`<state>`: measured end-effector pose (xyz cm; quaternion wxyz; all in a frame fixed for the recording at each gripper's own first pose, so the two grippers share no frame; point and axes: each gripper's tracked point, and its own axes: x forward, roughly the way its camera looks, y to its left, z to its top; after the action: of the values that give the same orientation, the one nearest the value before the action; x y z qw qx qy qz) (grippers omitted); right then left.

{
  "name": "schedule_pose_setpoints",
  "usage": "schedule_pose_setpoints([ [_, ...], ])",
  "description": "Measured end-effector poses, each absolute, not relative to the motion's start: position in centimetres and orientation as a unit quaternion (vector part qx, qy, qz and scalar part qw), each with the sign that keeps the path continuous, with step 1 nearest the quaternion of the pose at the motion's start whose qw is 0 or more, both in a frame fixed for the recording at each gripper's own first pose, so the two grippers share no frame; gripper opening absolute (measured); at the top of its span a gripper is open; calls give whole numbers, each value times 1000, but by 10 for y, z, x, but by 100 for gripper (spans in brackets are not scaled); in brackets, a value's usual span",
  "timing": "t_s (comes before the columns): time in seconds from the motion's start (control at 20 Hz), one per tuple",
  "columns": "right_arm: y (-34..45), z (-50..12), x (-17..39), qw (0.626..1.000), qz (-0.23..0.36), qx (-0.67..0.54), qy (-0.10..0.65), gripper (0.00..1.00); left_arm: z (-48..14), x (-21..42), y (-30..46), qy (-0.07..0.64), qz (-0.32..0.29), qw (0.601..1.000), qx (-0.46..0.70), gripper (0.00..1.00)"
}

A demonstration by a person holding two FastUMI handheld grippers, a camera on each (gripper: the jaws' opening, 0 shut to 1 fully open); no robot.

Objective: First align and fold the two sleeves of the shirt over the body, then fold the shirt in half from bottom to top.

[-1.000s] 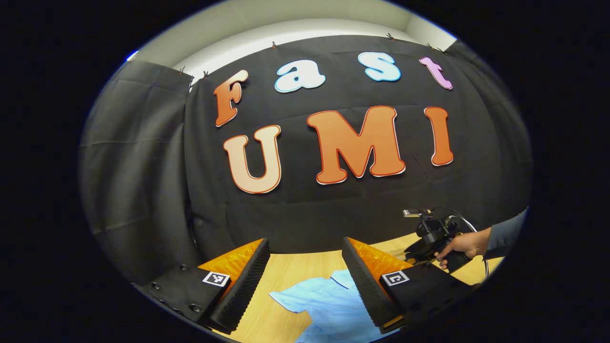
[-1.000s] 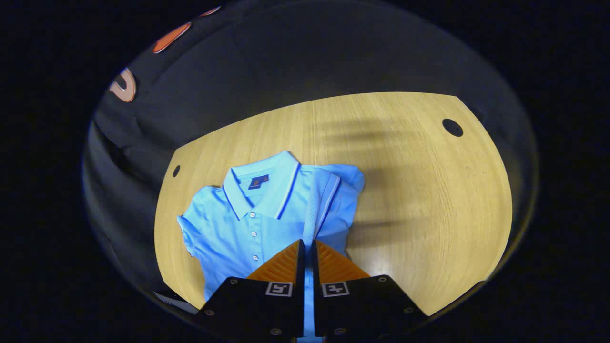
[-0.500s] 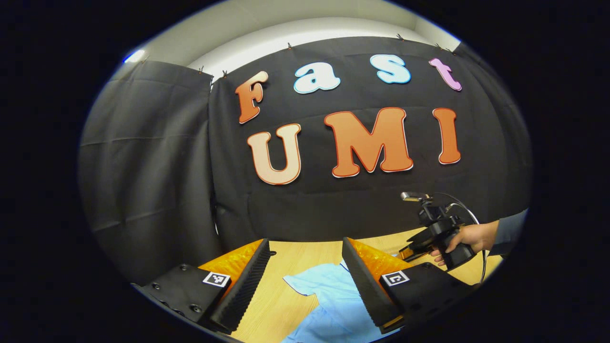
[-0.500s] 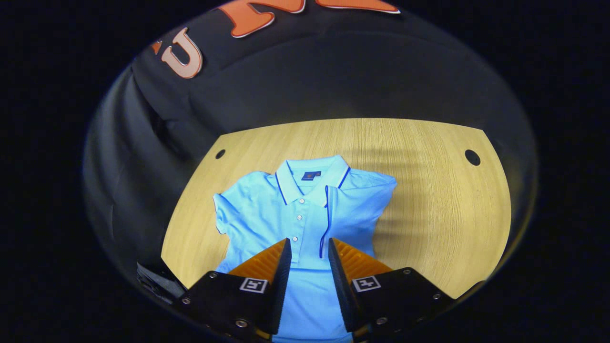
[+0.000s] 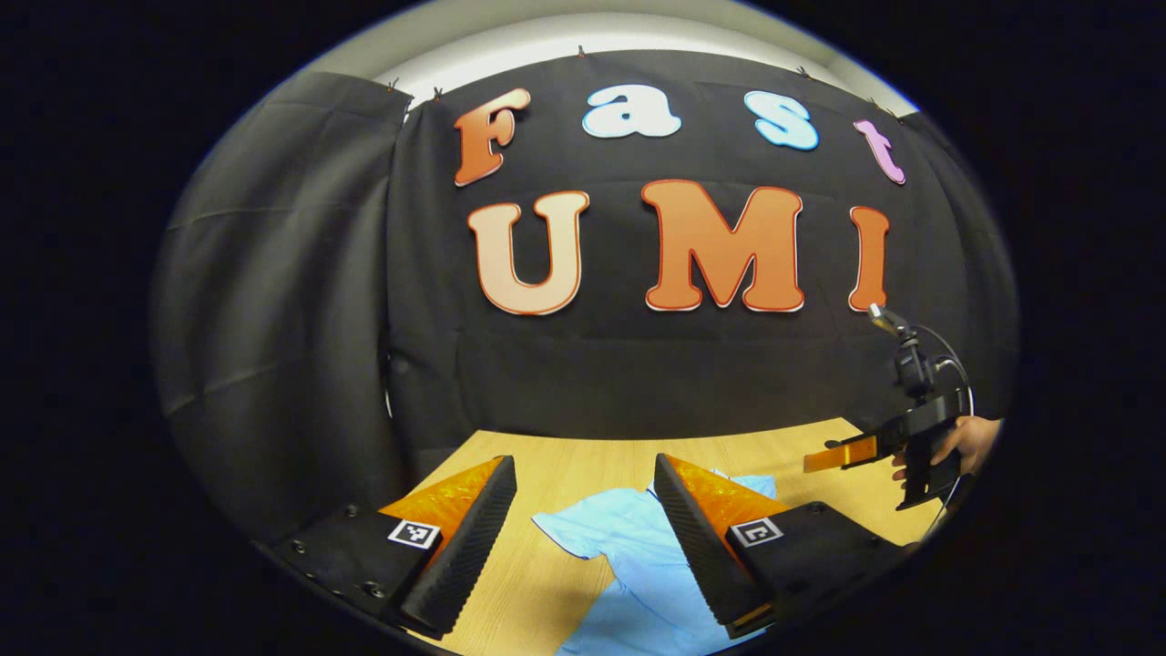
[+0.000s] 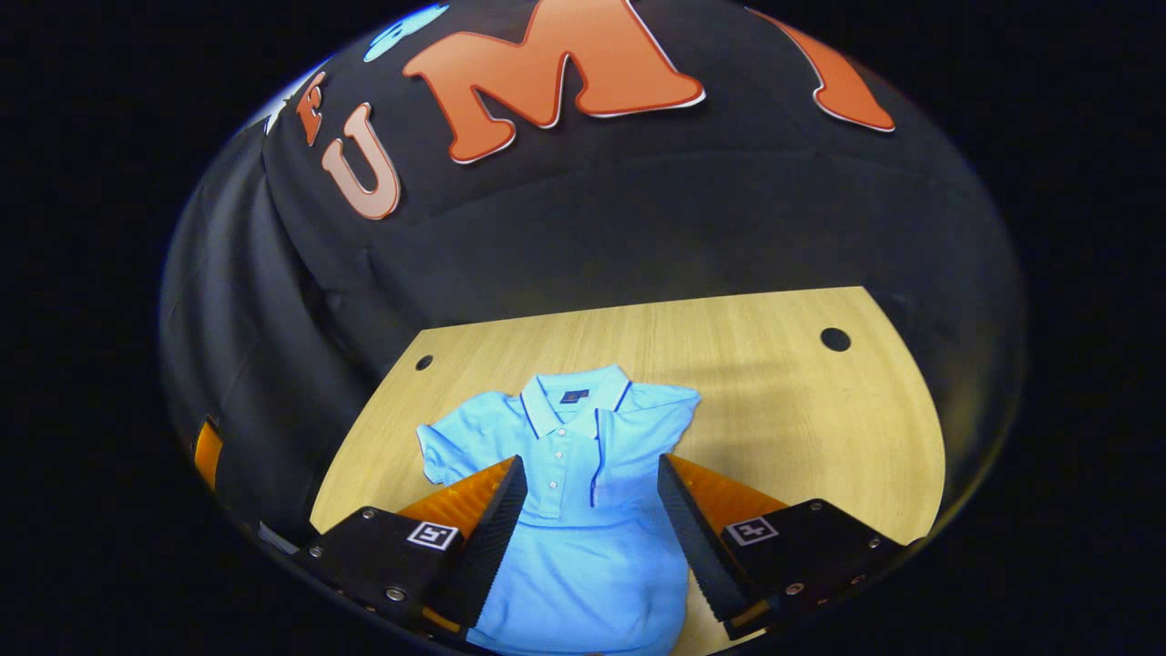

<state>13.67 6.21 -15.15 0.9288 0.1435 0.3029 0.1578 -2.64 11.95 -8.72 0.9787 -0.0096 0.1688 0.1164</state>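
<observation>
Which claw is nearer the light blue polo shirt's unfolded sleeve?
Left claw, low over that unfolded sleeve; the right claw is raised over the shirt's lower body.

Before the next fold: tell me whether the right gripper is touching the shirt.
Apart. The left gripper view shows the right gripper held above the table, to the side of the shirt, jaws open.

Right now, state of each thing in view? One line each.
polo shirt: flat on the table, front up, collar toward the booth wall, not yet folded in half.
right sleeve: folded over the body.
left sleeve: spread out to the side, unfolded.
left tool: open, holding nothing, above the shirt.
right tool: open, holding nothing, above the shirt.
table: bare wood around the shirt.
</observation>
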Motion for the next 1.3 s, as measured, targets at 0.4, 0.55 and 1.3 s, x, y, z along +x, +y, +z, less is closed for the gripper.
schedule_pose_setpoints([
  [0.4, 36, -147, 92, 951, 82, 131, 269, 95, -185, 18, 162, 308, 63, 947, -63, 100],
  [0.55, 31, -137, 76, 959, 63, 124, 248, 96, -223, 32, 171, 354, 49, 930, -80, 97],
  [1.3, 31, -116, 1, 971, -17, 138, 194, 96, -391, 76, 191, 573, 56, 803, -155, 99],
])
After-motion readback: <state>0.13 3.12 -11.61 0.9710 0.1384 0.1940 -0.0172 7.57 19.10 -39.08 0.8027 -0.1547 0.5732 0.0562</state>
